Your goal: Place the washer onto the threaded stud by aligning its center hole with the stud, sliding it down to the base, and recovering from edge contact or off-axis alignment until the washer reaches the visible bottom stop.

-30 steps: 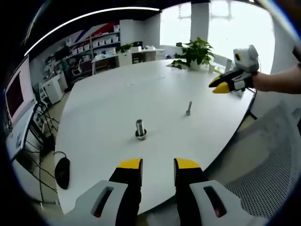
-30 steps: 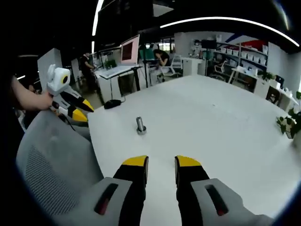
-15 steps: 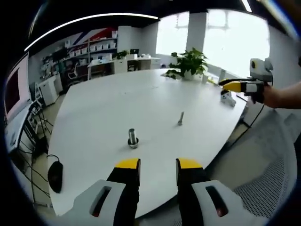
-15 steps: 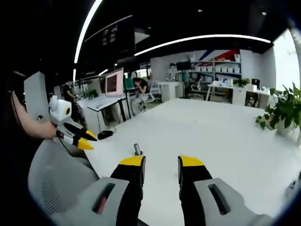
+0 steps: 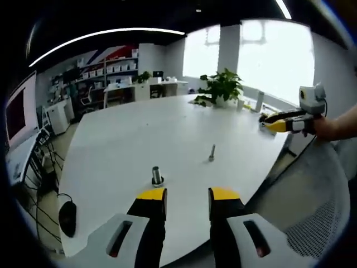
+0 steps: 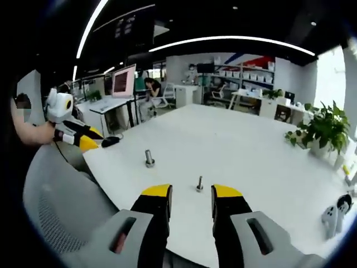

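Observation:
Two metal pieces stand on the white table (image 5: 139, 128). One is a short thick post (image 5: 157, 176) with a darker ring at its foot. The other is a thin upright threaded stud (image 5: 212, 152) further right. Both appear in the right gripper view too: the post (image 6: 149, 158) and the thin stud (image 6: 199, 183). I cannot make out a separate washer. My left gripper (image 5: 187, 202) hangs over the near table edge, open and empty. My right gripper (image 6: 191, 196) is also open and empty, just short of the thin stud. Each gripper appears in the other's view, the right gripper (image 5: 281, 119) and the left gripper (image 6: 78, 137), off the table's sides.
A grey mesh chair (image 5: 321, 218) sits by the table edge, also as chair (image 6: 61, 206). A black mouse (image 5: 67, 219) lies near the table's left corner. A potted plant (image 6: 321, 131) and two small white devices (image 6: 333, 213) sit at the far end. A person (image 6: 152, 90) sits at a distant desk.
Both views have shifted with my hands. The right gripper view has swung round so the thin stud now shows just ahead of its jaws. The pieces on the table have not moved.

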A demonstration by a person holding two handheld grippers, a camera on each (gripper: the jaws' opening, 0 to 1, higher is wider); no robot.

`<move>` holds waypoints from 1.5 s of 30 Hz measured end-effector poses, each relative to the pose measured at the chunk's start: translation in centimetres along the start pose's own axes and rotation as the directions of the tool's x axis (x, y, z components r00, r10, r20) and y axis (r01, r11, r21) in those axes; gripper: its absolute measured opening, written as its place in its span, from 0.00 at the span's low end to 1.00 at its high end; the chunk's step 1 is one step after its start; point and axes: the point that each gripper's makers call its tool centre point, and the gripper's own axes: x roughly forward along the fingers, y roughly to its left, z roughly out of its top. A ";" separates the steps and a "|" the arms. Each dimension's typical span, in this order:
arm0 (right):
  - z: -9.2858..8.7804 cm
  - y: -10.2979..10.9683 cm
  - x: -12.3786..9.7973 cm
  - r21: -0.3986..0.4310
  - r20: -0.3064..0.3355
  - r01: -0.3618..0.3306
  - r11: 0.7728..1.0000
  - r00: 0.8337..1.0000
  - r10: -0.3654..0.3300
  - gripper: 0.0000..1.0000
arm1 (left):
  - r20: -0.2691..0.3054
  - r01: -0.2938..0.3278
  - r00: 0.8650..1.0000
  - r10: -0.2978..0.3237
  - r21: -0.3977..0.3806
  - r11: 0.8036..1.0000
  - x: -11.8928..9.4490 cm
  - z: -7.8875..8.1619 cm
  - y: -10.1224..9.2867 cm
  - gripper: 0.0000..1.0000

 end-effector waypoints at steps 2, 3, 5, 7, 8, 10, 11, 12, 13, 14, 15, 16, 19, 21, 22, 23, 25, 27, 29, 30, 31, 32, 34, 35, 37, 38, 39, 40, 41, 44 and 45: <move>0.6 0.2 -0.3 0.002 0.028 -0.004 1.000 1.000 0.004 0.30 | -0.002 -0.008 1.000 0.008 0.033 0.999 -0.1 0.1 -0.2 0.27; 0.4 0.2 -0.3 -0.005 0.028 -0.003 1.000 1.000 0.003 0.30 | 0.001 -0.009 1.000 0.009 0.031 0.999 -0.1 0.1 -0.2 0.27; -0.1 0.1 -0.2 -0.004 0.006 0.003 1.000 1.000 -0.003 0.30 | 0.000 -0.010 1.000 0.010 0.033 0.999 -0.1 0.0 -0.2 0.27; -0.1 0.1 -0.4 -0.003 0.010 0.009 1.000 1.000 -0.009 0.30 | -0.014 -0.007 1.000 0.007 0.030 1.000 -0.1 -0.4 -0.2 0.27; -0.1 0.0 -0.4 -0.007 0.013 0.012 1.000 1.000 -0.012 0.30 | -0.012 -0.007 1.000 0.008 0.031 0.999 -0.1 -0.3 -0.2 0.27; -0.2 -0.1 -0.3 -0.003 0.004 0.016 1.000 1.000 -0.016 0.30 | 0.003 -0.009 1.000 0.009 0.028 1.000 -0.2 0.0 -0.2 0.27; -0.3 -0.2 -0.3 -0.004 0.002 0.019 1.000 1.000 -0.019 0.30 | 0.005 -0.008 1.000 0.008 0.025 1.000 -0.2 0.0 -0.2 0.27; -0.4 -0.3 -0.3 -0.007 -0.002 0.022 1.000 1.000 -0.022 0.30 | 0.003 -0.005 1.000 0.005 0.024 1.000 -0.2 0.0 -0.3 0.27; -0.4 -0.2 -0.3 -0.007 -0.005 0.023 1.000 1.000 -0.023 0.30 | 0.000 -0.001 1.000 0.001 0.024 1.000 -0.1 -0.1 -0.4 0.27; -0.5 -0.1 -0.3 -0.010 -0.009 0.024 1.000 1.000 -0.024 0.30 | -0.001 0.002 1.000 -0.002 0.025 1.000 -0.1 -0.1 -0.4 0.27; -0.6 -0.1 -0.2 -0.014 -0.014 0.025 1.000 1.000 -0.026 0.30 | 0.000 0.004 1.000 -0.004 0.028 1.000 -0.1 -0.1 -0.5 0.27; -0.7 -0.1 -0.2 -0.021 -0.018 0.028 0.999 0.999 -0.028 0.30 | 0.002 0.007 1.000 -0.007 0.030 1.000 -0.1 -0.1 -0.6 0.27; -0.7 -0.3 -0.2 -0.027 -0.019 0.032 0.999 0.999 -0.033 0.30 | 0.004 0.005 1.000 -0.005 0.029 1.000 -0.1 -0.1 -0.5 0.27; -0.4 -0.3 -0.3 -0.023 -0.006 0.036 0.999 0.999 -0.036 0.30 | 0.008 0.007 1.000 -0.007 0.020 1.000 -0.1 0.0 -0.5 0.27; -0.3 -0.3 -0.3 -0.019 -0.004 0.037 0.999 0.999 -0.037 0.30 | 0.006 0.008 1.000 -0.008 0.019 1.000 -0.1 0.0 -0.5 0.27; -0.5 -0.5 -0.3 -0.015 -0.005 0.041 0.999 0.999 -0.041 0.30 | 0.006 0.008 1.000 -0.008 0.019 1.000 -0.1 0.0 -0.5 0.27; -0.7 -0.7 -0.4 -0.008 -0.010 0.048 0.999 0.999 -0.048 0.30 | 0.008 0.009 1.000 -0.009 0.021 1.000 -0.1 0.0 -0.6 0.27; -0.6 -0.8 -0.5 -0.001 -0.007 0.051 0.999 0.999 -0.051 0.30 | 0.003 0.009 1.000 -0.009 0.028 1.000 0.0 -0.1 -0.7 0.27; -0.7 -0.8 -0.4 -0.002 -0.012 0.052 0.999 0.999 -0.052 0.30 | -0.001 0.015 1.000 -0.015 0.025 1.000 -0.1 -0.2 -0.8 0.27; -0.8 -0.7 -0.4 -0.004 -0.017 0.050 0.999 0.999 -0.050 0.30 | -0.005 0.018 1.000 -0.018 0.022 1.000 0.0 -0.3 -0.8 0.27; -0.8 -0.7 -0.3 -0.006 -0.021 0.050 0.999 0.999 -0.050 0.30 | -0.007 0.023 1.000 -0.022 0.019 1.000 0.0 -0.3 -0.8 0.27; -0.8 -0.7 -0.3 -0.008 -0.023 0.051 0.999 0.998 -0.051 0.30 | -0.008 0.025 1.000 -0.025 0.018 1.000 0.0 -0.3 -0.8 0.27; -0.8 -0.8 -0.3 -0.009 -0.026 0.055 0.998 0.998 -0.055 0.30 | -0.011 0.030 1.000 -0.029 0.019 0.999 0.1 -0.3 -1.0 0.27; -0.9 -0.8 -0.3 -0.008 -0.026 0.056 0.998 0.998 -0.056 0.30 | -0.012 0.030 0.999 -0.030 0.021 0.999 0.1 -0.3 -1.0 0.27; -1.0 -0.9 -0.3 -0.008 -0.030 0.059 0.998 0.998 -0.059 0.30 | -0.011 0.028 1.000 -0.028 0.021 0.999 0.1 -0.3 -1.0 0.27; -1.2 -0.9 -0.3 -0.009 -0.038 0.058 0.998 0.998 -0.059 0.30 | -0.010 0.026 1.000 -0.026 0.019 0.999 0.0 -0.3 -0.9 0.27; -1.3 -0.8 -0.3 -0.010 -0.042 0.056 0.998 0.998 -0.056 0.30 | -0.009 0.026 1.000 -0.026 0.015 1.000 0.0 -0.3 -0.9 0.27; -1.3 -0.7 -0.2 -0.012 -0.046 0.054 0.998 0.997 -0.054 0.30 | -0.010 0.031 0.999 -0.031 0.010 0.999 0.1 -0.3 -0.9 0.27; -1.3 -0.6 -0.2 -0.019 -0.050 0.052 0.998 0.997 -0.053 0.30 | -0.011 0.035 0.999 -0.035 0.008 0.999 0.1 -0.3 -0.9 0.27; -1.3 -0.6 -0.1 -0.030 -0.053 0.050 0.998 0.997 -0.052 0.30 | -0.019 0.042 0.999 -0.041 0.016 0.999 0.3 -0.4 -1.1 0.27; -1.3 -0.6 -0.1 -0.033 -0.053 0.052 0.998 0.997 -0.053 0.30 | -0.020 0.043 0.999 -0.043 0.015 0.999 0.2 -0.4 -1.2 0.27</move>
